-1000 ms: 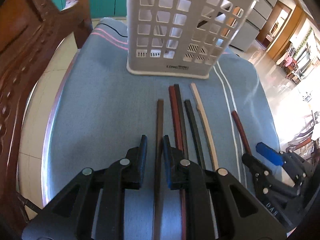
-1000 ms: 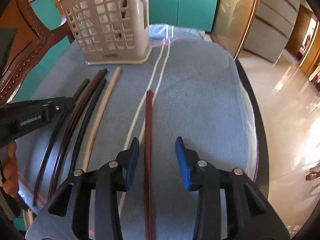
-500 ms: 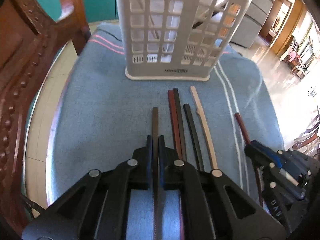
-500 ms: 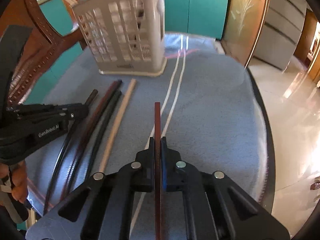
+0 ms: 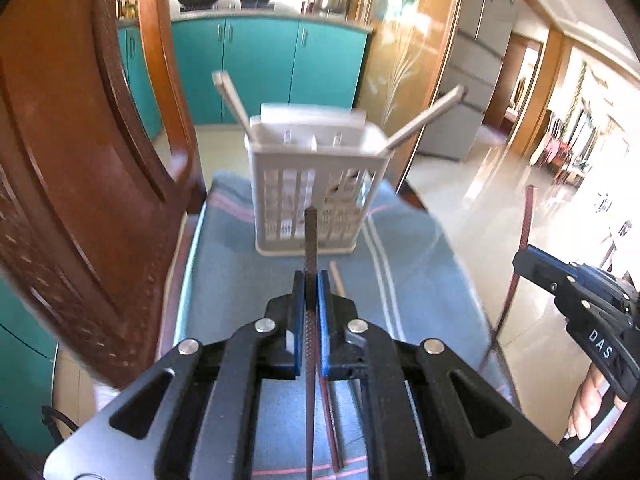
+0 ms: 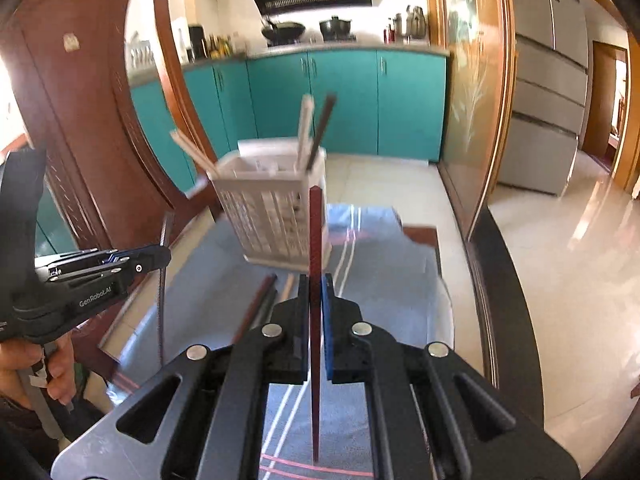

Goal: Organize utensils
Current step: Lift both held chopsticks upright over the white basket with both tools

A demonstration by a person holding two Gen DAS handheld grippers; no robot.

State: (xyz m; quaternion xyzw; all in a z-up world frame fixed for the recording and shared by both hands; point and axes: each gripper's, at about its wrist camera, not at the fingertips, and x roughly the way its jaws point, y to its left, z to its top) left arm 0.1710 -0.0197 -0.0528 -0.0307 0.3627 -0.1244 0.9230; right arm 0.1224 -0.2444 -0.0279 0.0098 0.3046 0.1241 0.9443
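Left gripper (image 5: pixel 311 282) is clamped on a dark brown chopstick (image 5: pixel 311 232), held off the blue cloth (image 5: pixel 240 280) with its tip pointing toward the white utensil basket (image 5: pixel 316 184). Right gripper (image 6: pixel 316 286) is clamped on a reddish-brown chopstick (image 6: pixel 315 232), likewise raised, tip toward the basket. Basket stands upright on the cloth, several chopsticks leaning inside. More chopsticks (image 6: pixel 260 300) lie flat on the cloth before the basket. Wooden chair back (image 5: pixel 80 160) on the left.
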